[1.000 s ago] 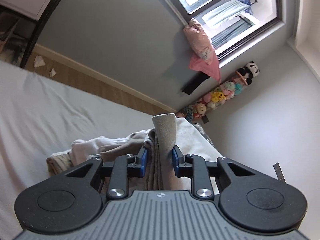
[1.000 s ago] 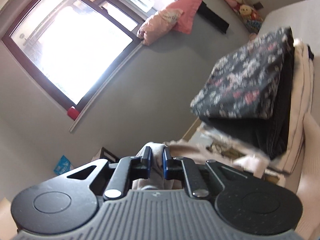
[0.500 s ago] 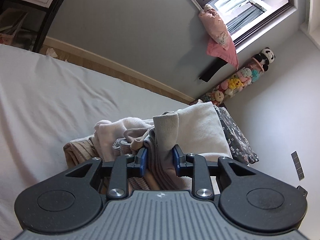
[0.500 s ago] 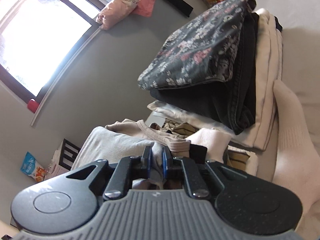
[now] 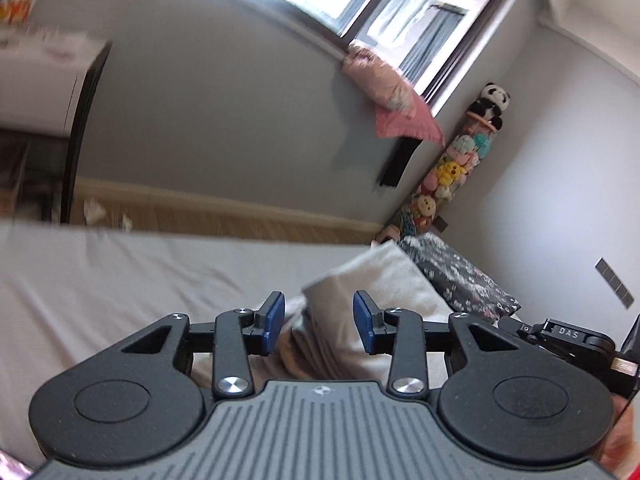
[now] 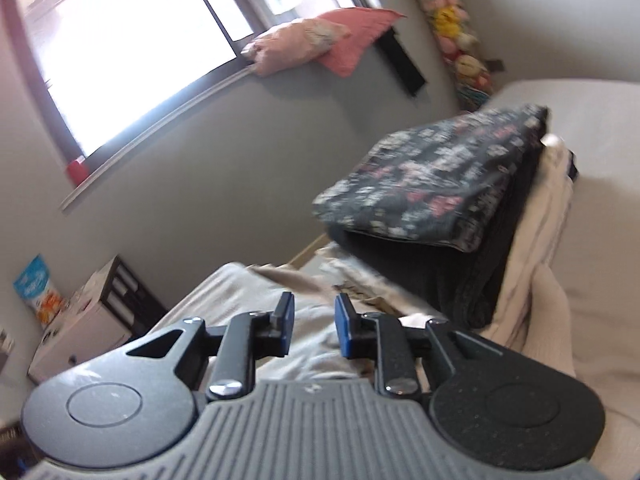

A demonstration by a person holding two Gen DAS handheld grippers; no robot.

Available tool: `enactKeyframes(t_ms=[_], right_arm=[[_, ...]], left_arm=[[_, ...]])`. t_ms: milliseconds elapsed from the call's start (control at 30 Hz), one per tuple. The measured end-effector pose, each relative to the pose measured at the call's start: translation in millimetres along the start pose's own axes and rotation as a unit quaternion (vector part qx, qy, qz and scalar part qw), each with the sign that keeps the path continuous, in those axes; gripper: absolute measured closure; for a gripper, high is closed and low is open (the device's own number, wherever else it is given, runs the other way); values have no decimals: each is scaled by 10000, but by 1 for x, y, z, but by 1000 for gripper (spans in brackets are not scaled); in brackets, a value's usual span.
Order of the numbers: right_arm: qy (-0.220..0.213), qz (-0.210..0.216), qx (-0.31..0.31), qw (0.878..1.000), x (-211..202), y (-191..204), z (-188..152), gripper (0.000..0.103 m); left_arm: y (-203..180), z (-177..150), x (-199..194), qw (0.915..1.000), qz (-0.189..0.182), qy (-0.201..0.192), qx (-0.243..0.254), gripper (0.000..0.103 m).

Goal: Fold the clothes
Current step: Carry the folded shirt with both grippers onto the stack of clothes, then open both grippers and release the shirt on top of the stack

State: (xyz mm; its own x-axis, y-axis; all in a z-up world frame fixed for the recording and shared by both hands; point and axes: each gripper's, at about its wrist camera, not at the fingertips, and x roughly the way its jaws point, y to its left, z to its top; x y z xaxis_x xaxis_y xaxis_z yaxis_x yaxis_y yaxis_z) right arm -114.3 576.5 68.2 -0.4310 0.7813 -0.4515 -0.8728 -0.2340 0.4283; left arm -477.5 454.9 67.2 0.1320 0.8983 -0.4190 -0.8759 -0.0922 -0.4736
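Opening up on both sides now: the left gripper [image 5: 319, 322] has its blue pads spread, its jaws having just been widening, and the beige folded garment [image 5: 360, 292] sits in the gap between them with daylight on either side, so nothing is pinched. That garment lies on the bed [image 5: 120, 280], its folded corner poking up between the fingertips, just beside the dark floral cushion [image 5: 460, 280] to its right.

Over on the other side, the right gripper [image 6: 313, 330] has also just let its jaws part; the same pale cloth [image 6: 240, 300] spreads out under and between the pads, which stand clear of it. So both tools are released, the cloth loose between their pads.

Beyond the right gripper rises the stack of folded clothes [image 6: 500, 248], the floral cushion [image 6: 432, 176] on top, a dark garment below it and cream layers under that. A white sock [image 6: 552, 320] lies at the foot of the stack. Up by the window [image 6: 132, 52], a pink pillow [image 6: 296, 44] rests on the sill, and a column of plush toys [image 5: 452, 176] stands in the corner, panda on top.
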Motion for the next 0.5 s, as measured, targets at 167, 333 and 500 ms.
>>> enactKeyframes(t_ms=[167,333,500], right_arm=[[224,128,-1109,9935,-2,44,-19,63],[614,104,-1799,9817,6,59,-44,63],[829,-29,-1807,9800,16,49,-57,63]], left_arm=[[-25,21,21,9967,-192,178,772,66],[-32,19,52,9918,-127,557,1142,76],[-17,3,83,9867,75,1123,1174,74]])
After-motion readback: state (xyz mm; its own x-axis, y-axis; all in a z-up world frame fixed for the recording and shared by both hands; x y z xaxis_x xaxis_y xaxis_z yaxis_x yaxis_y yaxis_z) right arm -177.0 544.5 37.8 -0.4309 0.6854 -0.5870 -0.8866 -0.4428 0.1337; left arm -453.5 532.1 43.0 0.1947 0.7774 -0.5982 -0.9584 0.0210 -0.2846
